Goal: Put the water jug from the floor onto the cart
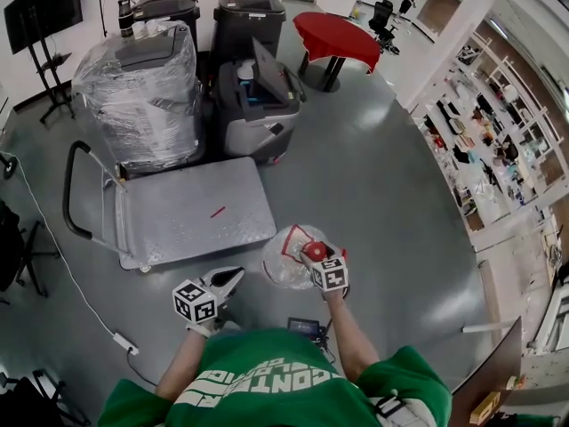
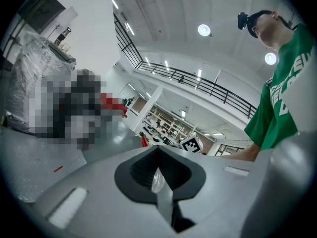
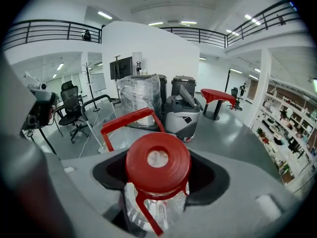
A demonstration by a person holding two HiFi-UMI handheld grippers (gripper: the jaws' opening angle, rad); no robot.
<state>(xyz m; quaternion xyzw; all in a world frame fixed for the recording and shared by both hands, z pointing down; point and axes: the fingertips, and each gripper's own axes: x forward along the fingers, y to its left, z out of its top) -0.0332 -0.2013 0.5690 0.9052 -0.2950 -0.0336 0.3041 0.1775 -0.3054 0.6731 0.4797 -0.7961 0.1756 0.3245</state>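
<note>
A clear water jug [image 1: 286, 258] with a red cap [image 3: 157, 162] and a red carry handle [image 3: 130, 120] is just off the near right corner of the grey flat cart [image 1: 178, 221]. My right gripper [image 1: 313, 254] is shut on the jug's neck, under the cap, which fills the right gripper view. Whether the jug's base touches the floor is hidden. My left gripper [image 1: 227, 281] hovers to the left of the jug, near the cart's front edge, its jaws together and empty. The cart's black push handle [image 1: 73, 194] rises at its left end.
A small red strip [image 1: 218, 212] lies on the cart deck. Behind the cart stand a plastic-wrapped machine [image 1: 142, 96] and dark machines [image 1: 258, 105]. A red table [image 1: 333, 34] is farther back, shelves [image 1: 498, 149] run along the right, and a cable with a power strip [image 1: 124, 341] crosses the floor at left.
</note>
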